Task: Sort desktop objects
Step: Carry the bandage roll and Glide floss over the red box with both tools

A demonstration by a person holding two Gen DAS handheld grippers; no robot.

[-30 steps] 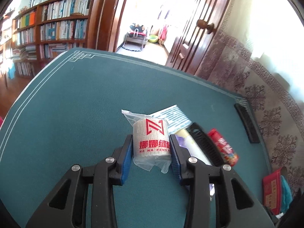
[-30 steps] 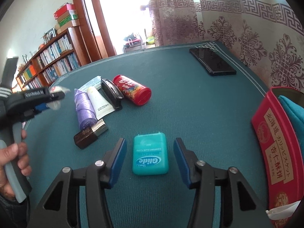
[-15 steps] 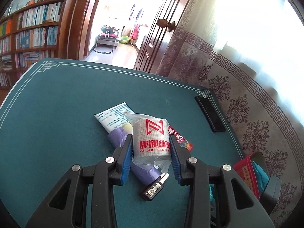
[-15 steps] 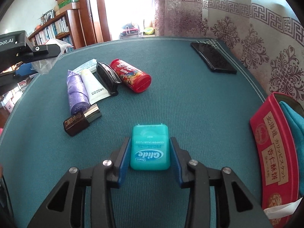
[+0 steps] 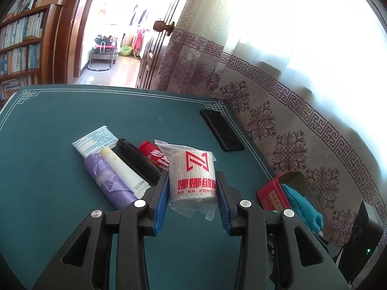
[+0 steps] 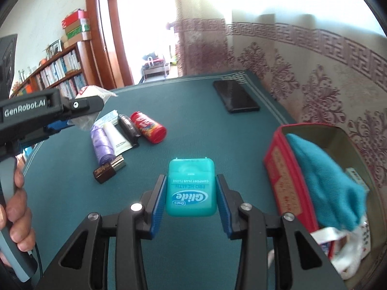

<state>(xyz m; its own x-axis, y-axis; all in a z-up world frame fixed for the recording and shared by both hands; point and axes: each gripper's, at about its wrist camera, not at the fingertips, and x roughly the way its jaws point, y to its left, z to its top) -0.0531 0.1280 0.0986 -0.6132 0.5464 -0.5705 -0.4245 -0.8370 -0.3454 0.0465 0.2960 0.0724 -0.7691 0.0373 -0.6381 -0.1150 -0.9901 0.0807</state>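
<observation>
Both hands are loaded: the left gripper (image 5: 192, 198) is clamped on a bagged roll of white tape (image 5: 192, 177) with red lettering, held up clear of the green table mat (image 5: 60, 149), while the right gripper (image 6: 191, 199) has its blue pads pressed to either side of a teal Glide floss box (image 6: 191, 188), which looks just lifted off the mat. Off to the right sits the red tin (image 6: 287, 169), open, with a teal cloth (image 6: 324, 178) already slumped inside — that looks like the sorting destination for both items. Now the worries. The tape roll sits in a loose plastic bag, so the pads grip film over the roll; a quick swing could let it slide out. The floss box is smooth and hard, held only along its side edges, so any twist on the way could pivot it out. The two grippers are near each other, and both heading for one tin invites a bump. That cloth fills much of the tin, so a dropped item may perch on it or roll out. On the mat remain a purple bag roll (image 6: 101, 145), a white tube (image 6: 116, 137), a black comb (image 6: 129, 128), a red candy tube (image 6: 148, 126), a small brown bottle (image 6: 108, 170) and a phone (image 6: 235, 95).
</observation>
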